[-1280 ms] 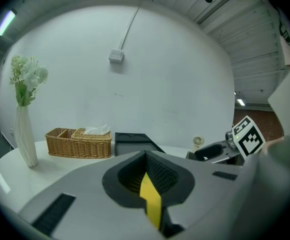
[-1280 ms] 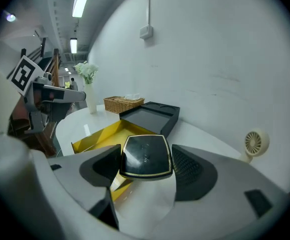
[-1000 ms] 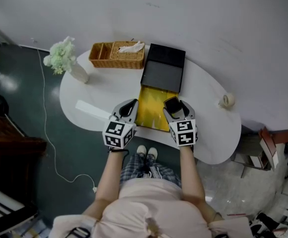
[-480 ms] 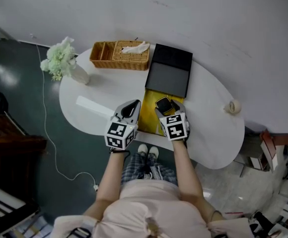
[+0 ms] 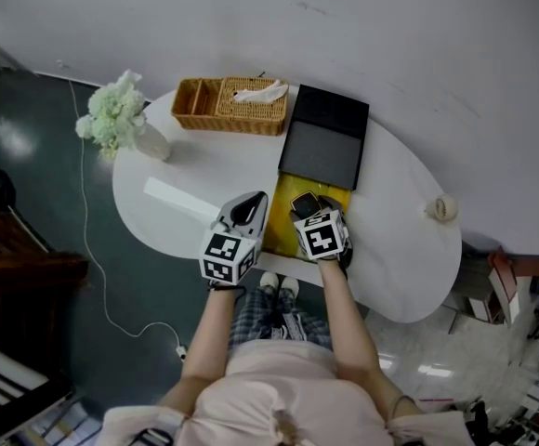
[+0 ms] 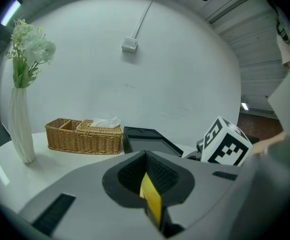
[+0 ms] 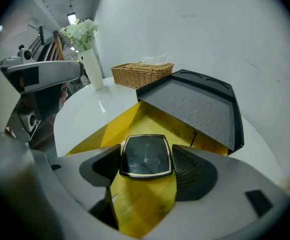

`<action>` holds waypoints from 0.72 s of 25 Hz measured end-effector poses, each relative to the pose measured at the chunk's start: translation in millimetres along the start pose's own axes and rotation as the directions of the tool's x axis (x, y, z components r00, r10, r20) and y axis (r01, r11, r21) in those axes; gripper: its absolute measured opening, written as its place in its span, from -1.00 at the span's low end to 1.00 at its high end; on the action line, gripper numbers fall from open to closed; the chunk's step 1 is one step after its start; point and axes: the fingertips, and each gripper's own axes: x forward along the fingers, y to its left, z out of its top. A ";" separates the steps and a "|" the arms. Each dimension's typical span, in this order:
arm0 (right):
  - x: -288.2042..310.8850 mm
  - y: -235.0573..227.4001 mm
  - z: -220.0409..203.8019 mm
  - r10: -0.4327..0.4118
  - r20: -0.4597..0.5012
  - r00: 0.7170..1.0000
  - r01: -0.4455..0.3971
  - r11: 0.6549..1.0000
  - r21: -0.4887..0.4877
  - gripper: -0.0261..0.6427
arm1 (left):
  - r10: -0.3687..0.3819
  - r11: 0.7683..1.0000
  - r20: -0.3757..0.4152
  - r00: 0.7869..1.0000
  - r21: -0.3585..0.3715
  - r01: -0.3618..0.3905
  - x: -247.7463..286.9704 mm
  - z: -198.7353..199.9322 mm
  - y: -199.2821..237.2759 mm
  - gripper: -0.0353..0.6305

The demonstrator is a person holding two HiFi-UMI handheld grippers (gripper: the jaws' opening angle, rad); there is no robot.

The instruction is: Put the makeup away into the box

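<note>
A black compact with a gold rim [image 7: 145, 156] sits between the jaws of my right gripper [image 7: 146, 168], which is shut on it. The gripper points down over the yellow inside of the open box [image 7: 135, 121]. In the head view the compact [image 5: 305, 203] hangs over the box [image 5: 279, 214], just in front of its black lid [image 5: 325, 137]. My left gripper [image 5: 251, 209] is at the box's left edge. In the left gripper view the jaws pinch a yellow flap of the box [image 6: 150, 200].
On the white oval table [image 5: 390, 249] stand a wicker basket with tissues [image 5: 237, 105] at the back, a white vase of flowers [image 5: 121, 124] at the left, a flat white strip [image 5: 177, 200] and a small round roll [image 5: 442, 209] at the right.
My right gripper has come down and leftward with the compact and tipped more steeply over the yellow box. The left gripper has shifted a little along the box's left edge.
</note>
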 end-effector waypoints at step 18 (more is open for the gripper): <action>-36.1 -5.6 8.6 -0.014 0.165 0.986 0.002 0.998 0.069 0.66 | 0.024 1.000 0.017 1.000 0.004 -0.024 -13.5 2.4 -1.5 -0.82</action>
